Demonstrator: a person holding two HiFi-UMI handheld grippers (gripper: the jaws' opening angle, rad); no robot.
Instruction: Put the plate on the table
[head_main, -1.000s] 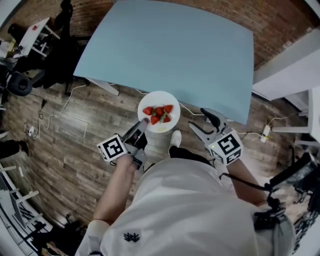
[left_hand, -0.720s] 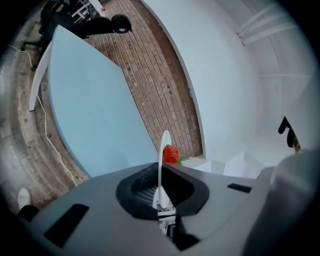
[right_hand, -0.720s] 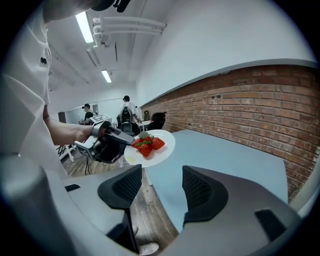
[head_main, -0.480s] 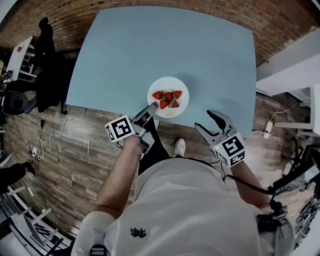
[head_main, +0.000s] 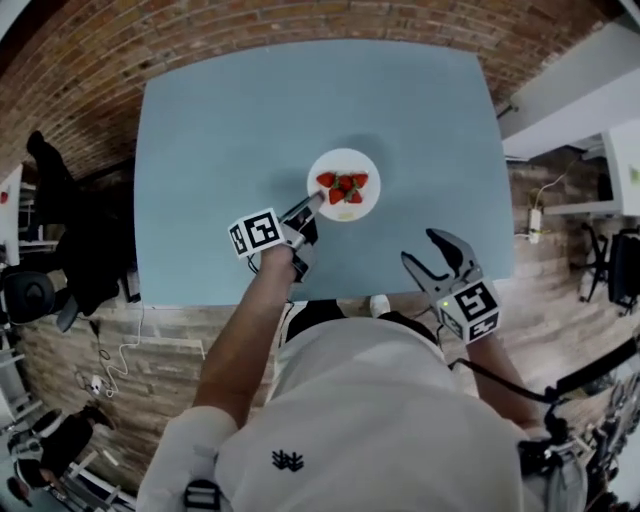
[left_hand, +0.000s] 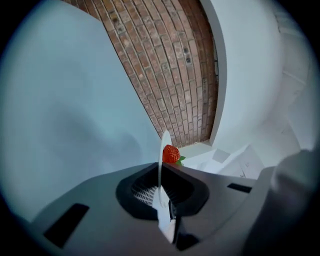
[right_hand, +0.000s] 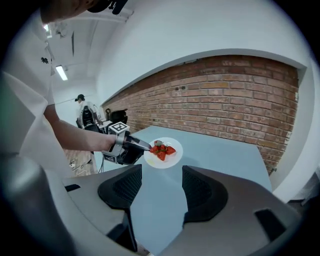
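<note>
A small white plate (head_main: 344, 185) with several strawberries (head_main: 343, 186) hangs just over the middle of the light blue table (head_main: 220, 120). My left gripper (head_main: 312, 204) is shut on the plate's near-left rim. In the left gripper view the plate (left_hand: 161, 165) shows edge-on between the jaws, with one strawberry (left_hand: 171, 153) beyond. The right gripper view shows the plate (right_hand: 163, 152) and the left gripper (right_hand: 145, 145) from the side. My right gripper (head_main: 440, 257) is open and empty over the table's near right edge.
A brick floor and wall (head_main: 90, 50) surround the table. A white counter (head_main: 580, 90) stands at the right, with a cable and power strip (head_main: 533, 222) on the wooden floor. Chairs and dark gear (head_main: 60, 250) sit to the left.
The plate has travelled from over the wooden floor, past the table's near edge, to above the table's middle, still in my left gripper. My right gripper has come forward to the table's edge.
</note>
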